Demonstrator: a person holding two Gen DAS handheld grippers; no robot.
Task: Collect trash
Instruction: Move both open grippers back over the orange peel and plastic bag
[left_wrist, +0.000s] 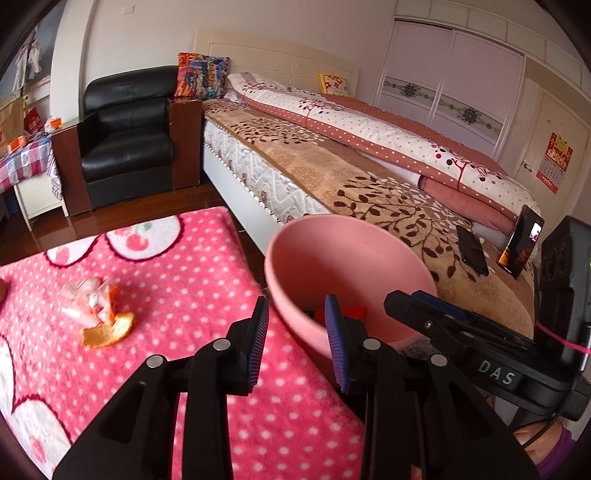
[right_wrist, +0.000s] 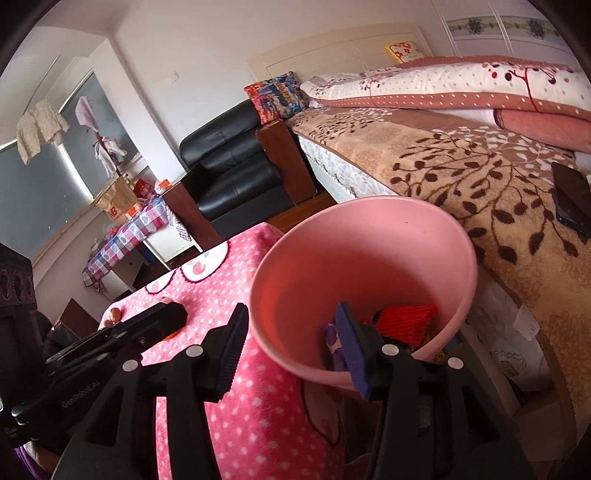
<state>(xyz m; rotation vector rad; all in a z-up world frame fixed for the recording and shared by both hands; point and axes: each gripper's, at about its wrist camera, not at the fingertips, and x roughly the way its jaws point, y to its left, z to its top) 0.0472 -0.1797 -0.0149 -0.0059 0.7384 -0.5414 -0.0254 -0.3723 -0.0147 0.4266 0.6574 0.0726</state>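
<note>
left gripper: jaws open wide, holding nothing, at near rim of bin
right gripper: jaws open wide, empty; right jaw hangs inside bin mouth
pink bin: off desk's right edge, between desk and bed; red item and purple scrap inside
trash left: orange peel and crumpled wrapper on desk, left of bin
risk: a jaw catches rim and tips bin; peel may slip from jaws over the desk edge
</note>
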